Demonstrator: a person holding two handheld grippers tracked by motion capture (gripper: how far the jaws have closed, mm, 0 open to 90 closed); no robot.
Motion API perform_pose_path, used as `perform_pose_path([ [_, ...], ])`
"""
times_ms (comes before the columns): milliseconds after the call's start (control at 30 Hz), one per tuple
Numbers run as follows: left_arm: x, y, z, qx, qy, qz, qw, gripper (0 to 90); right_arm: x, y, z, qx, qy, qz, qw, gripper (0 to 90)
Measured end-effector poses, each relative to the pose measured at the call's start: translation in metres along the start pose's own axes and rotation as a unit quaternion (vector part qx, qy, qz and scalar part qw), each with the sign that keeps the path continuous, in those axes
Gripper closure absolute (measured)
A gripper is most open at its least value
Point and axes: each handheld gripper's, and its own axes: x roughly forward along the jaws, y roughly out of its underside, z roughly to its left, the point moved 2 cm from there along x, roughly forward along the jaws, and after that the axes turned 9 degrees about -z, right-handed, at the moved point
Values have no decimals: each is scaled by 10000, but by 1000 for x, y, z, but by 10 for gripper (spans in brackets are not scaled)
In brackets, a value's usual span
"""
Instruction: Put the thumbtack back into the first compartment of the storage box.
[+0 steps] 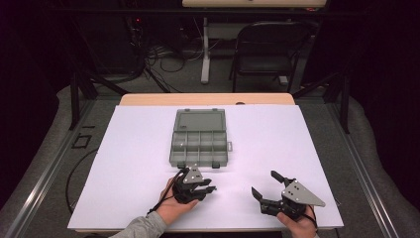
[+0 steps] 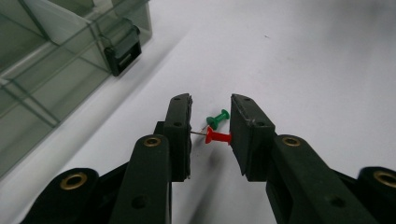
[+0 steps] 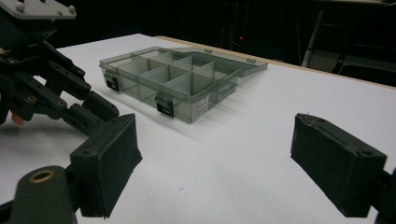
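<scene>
Overhead light bright on white desk [image 1: 277, 148], surroundings near black. Soft short shadows under box [image 3: 182, 81]. Slight glare on desk in left gripper view; near jaws blurred, low resolution throughout.

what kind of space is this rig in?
Likely a lab or recording setup: a white board laid over a wooden table, dark surroundings, cable clutter on the floor behind, and a folding chair.

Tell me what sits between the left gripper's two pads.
In the left gripper view, a red pushpin spans the left gripper; a green pushpin lies just beyond.
</scene>
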Motion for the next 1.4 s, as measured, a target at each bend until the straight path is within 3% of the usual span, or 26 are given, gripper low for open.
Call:
perform_pose_path([
  [400, -33, -10, 25, -314, -286, -434, 9982, 693, 0, 0, 0, 15, -3, -9, 10000, 147],
  [733, -63, -12, 57, -661, -771, -793, 9917, 693, 0, 0, 0, 10, -7, -5, 10000, 147],
  [967, -79, -11, 76, -858, -1064, -979, 9858, 693, 0, 0, 0, 9, -5, 0, 10000, 147],
  [1200, -92, -18, 93, -1107, -1351, -1191, 9774, 693, 1, 1, 0, 43, -4, -2, 10000, 147],
  [1400, -89, -37, 109, -1227, -1466, -1059, 9758, 693, 2, 1, 0, 29, 7, 16, 10000, 147],
])
